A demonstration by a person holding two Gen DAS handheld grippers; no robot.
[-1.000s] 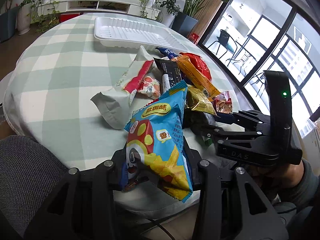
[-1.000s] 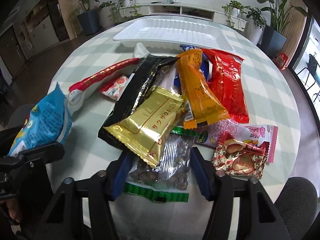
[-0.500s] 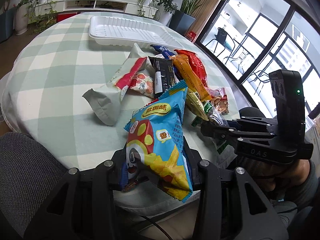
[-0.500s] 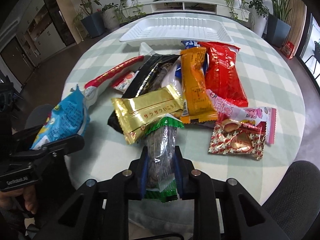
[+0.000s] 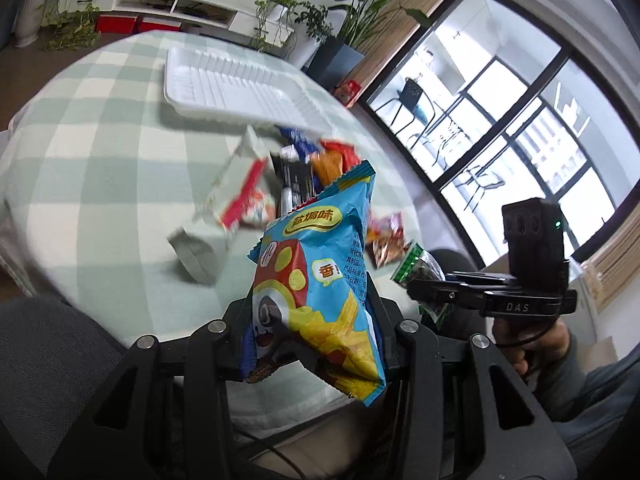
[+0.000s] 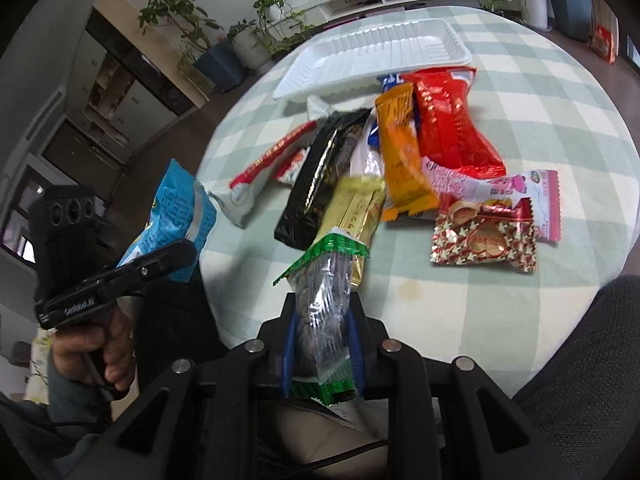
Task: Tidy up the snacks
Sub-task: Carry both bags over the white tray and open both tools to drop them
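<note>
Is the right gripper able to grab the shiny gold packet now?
Probably not yet. The right gripper is already shut on the green-edged clear packet, so its jaws are full, though the gold packet lies uncovered just ahead.

The blue chip bag (image 5: 316,280) reads "盐焗味" on a yellow oval, with "香!" lower down. The right gripper (image 5: 412,284) body carries "DAS". The left gripper (image 6: 188,248) bears white lettering too blurred to read.

Tablecloth (image 6: 520,92): pale green/white check. Tray (image 6: 372,52): white. Chip bag (image 5: 320,280): blue w/ yellow + red print. Nut pkt (image 6: 324,304): clear, green ends. Wafer pkt (image 6: 354,208): gold.
</note>
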